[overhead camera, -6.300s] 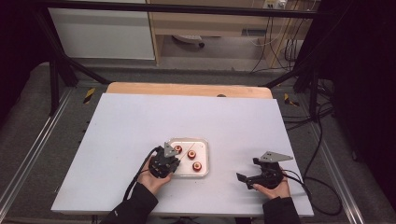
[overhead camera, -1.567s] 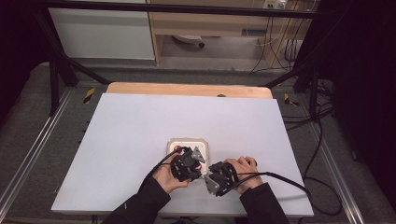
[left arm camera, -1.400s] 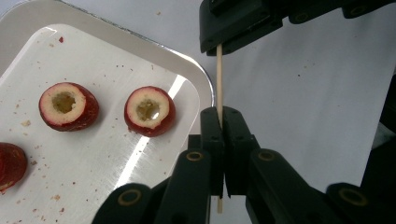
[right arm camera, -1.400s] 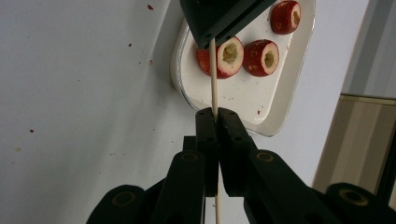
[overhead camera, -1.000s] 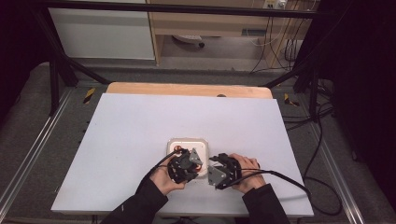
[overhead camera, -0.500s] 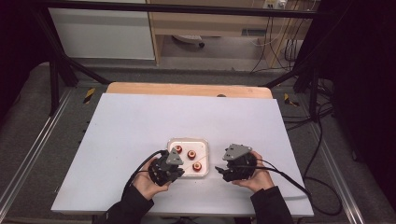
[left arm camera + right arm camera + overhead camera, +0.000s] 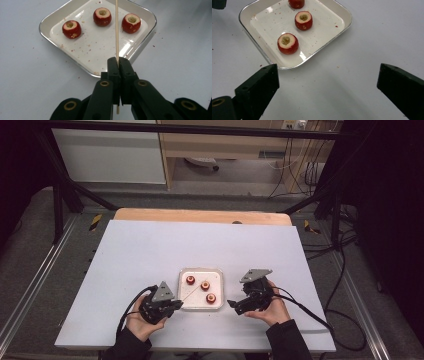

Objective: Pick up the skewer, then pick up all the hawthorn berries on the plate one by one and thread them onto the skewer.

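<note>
A white square tray (image 7: 201,269) holds three cored red fruits (image 7: 205,285). My left gripper (image 7: 176,305) sits at the tray's front left corner, shut on a thin wooden skewer (image 7: 189,294) that slants out over the tray. In the left gripper view the skewer (image 7: 116,30) rises from the closed jaws (image 7: 119,61) and passes between two fruits (image 7: 102,16) (image 7: 131,23). My right gripper (image 7: 235,307) lies just right of the tray. Its jaws have just been opening, and in the right gripper view they (image 7: 328,68) stand wide apart over bare table, short of the tray (image 7: 327,22).
The white tabletop (image 7: 150,250) stretches wide behind and to both sides of the tray, with a wooden strip (image 7: 200,216) along its far edge. Both hands are close to the front edge. Cables (image 7: 310,312) trail from the grippers. Red crumbs dot the tray.
A second ago the two grippers were close together at the tray's front. They have drawn apart, the left one leftward with the skewer, the right one rightward, and the right jaws have spread open.
</note>
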A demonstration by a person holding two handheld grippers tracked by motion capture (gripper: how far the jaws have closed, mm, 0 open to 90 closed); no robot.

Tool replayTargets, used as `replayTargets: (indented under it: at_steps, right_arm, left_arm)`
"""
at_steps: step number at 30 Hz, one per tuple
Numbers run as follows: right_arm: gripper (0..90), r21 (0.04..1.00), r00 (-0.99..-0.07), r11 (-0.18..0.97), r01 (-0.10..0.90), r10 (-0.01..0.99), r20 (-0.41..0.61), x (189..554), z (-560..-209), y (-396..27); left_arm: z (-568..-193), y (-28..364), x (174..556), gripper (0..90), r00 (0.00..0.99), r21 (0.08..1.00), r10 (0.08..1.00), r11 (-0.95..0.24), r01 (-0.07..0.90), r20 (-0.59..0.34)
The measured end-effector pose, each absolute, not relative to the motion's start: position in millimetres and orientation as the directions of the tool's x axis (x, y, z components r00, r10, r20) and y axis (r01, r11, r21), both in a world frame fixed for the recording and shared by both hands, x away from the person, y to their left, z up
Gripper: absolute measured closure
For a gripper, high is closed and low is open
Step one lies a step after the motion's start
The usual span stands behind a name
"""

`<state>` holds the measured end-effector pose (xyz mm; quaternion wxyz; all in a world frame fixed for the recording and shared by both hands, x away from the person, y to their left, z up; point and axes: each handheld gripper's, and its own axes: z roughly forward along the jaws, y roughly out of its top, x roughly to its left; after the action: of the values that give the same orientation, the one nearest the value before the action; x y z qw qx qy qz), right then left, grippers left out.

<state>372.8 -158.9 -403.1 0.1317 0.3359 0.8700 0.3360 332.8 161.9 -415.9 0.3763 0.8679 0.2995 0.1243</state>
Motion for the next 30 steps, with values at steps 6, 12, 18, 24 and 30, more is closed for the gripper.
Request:
replayTargets:
  at_steps: [6,12,18,24,30]
  right_arm:
    - [0.9,0.66,-0.742,0.545,0.517,0.669,0.029,377.2,-396.4,-148.4]
    - [0.6,0.651,-0.752,0.548,0.526,0.656,0.056,381.0,-391.5,-132.7]
    - [1.5,0.639,-0.753,0.545,0.543,0.653,0.083,386.5,-393.3,-118.8]
    - [2.4,0.616,-0.74,0.546,0.568,0.666,0.092,392.8,-394.7,-107.7]
    - [4.0,0.596,-0.756,0.572,0.564,0.648,0.092,395.7,-394.8,-97.8]
  left_arm:
    - [-419.9,174.9,330.2,88.4,0.776,0.743,0.63,-0.506,0.438,-0.028]
    - [-419.4,181.6,329.3,88.4,0.767,0.758,0.641,-0.487,0.434,-0.028]
    - [-421.4,185.4,328.7,88.3,0.763,0.765,0.646,-0.478,0.433,-0.028]
    - [-422.1,186.4,328.5,88.4,0.759,0.77,0.65,-0.471,0.43,-0.026]
    - [-423.2,185.7,328.6,88.4,0.762,0.769,0.647,-0.475,0.428,-0.025]
